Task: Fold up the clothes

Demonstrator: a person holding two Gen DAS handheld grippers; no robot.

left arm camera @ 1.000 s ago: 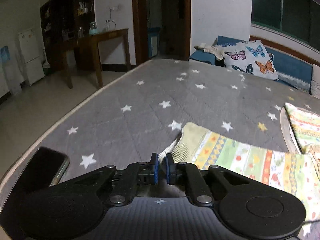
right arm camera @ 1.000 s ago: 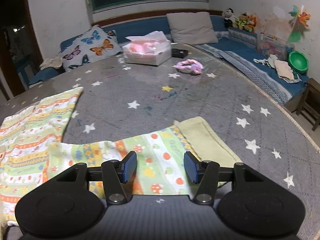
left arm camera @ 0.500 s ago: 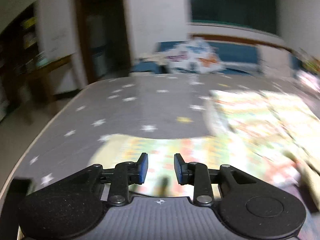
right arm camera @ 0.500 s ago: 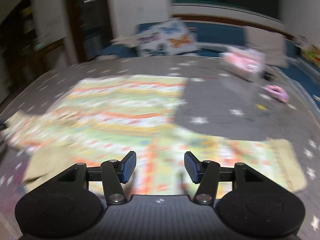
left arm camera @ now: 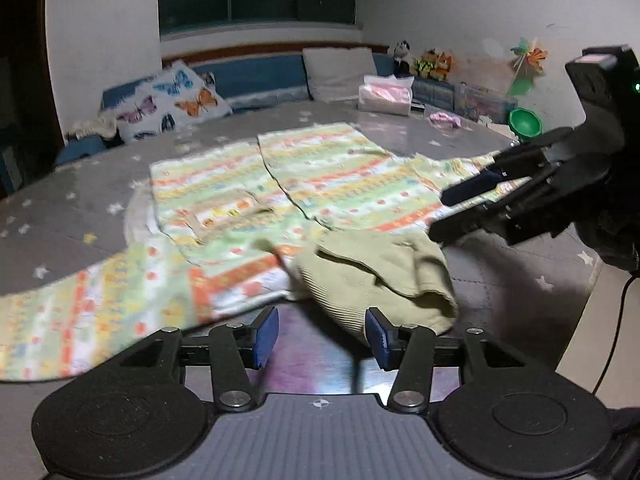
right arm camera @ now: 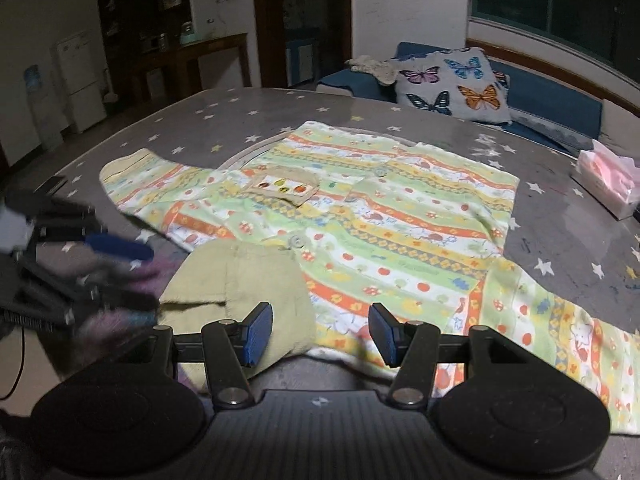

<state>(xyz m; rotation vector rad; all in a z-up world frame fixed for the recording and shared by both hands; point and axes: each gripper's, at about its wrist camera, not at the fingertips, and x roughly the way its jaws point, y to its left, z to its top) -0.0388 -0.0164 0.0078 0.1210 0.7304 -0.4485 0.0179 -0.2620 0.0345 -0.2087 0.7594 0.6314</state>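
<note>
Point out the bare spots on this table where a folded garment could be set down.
Bare table lies beyond the patterned jacket, toward the butterfly pillow, and between the jacket's hem and the tissue pack. The near edge is crowded: hood, both sleeves, left gripper and right gripper.

left gripper (left arm camera: pixel 320 334): jaws apart, just opening, empty | shirt (left arm camera: pixel 280 196): flat on mat (left arm camera: pixel 72 216) | right gripper (left arm camera: pixel 448 216): over shirt

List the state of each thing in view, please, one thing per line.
Shirt: spread flat on the table, front up, sleeves out.
Collar: lying at the near edge, not gripped.
Left tool: open, jaws have just been opening, nothing between them.
Right tool: open, holding nothing.
</note>
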